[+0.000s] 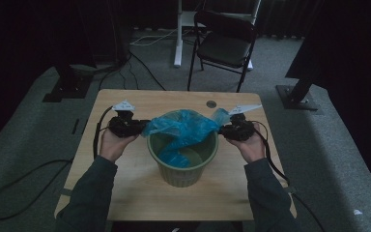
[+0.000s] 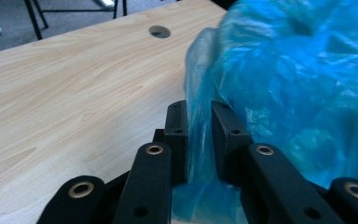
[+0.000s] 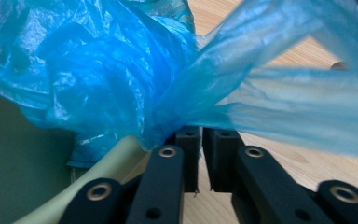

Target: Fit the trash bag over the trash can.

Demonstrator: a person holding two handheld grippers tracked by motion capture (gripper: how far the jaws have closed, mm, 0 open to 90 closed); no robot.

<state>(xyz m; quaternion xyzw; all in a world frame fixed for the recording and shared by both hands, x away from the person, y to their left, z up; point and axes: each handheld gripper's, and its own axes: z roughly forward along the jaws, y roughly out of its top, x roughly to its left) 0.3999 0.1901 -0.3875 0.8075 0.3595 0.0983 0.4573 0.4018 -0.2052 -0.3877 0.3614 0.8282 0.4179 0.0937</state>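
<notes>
The left gripper sits just off the left side of the bin with a strip of the blue bag running up between its jaws; in the left gripper view the film passes through a slack gap, and I cannot tell for sure whether the pads pinch it or merely flank it. The right gripper is at the opposite side of the rim. In the right gripper view its jaws stand a little apart with the gathered plastic bunched just ahead of the tips rather than clamped, so to me it looks let go.

Between the two tools stands the green bin, near the middle of the wooden table. The bag is partly in it: a wad hangs down inside, some film drapes over the far and left rim, and a loose corner sticks up toward the right gripper. The near stretch of rim is bare green.

By my reckoning the lining of the bin is about half done. The bag is in and roughly opened across the top, but it is not yet spread down the walls, and the edge has not been folded over the rim all round. What is left, I would say, is pulling the mouth wider, tucking it over the near and right edge, and pressing the bunched middle down.
</notes>
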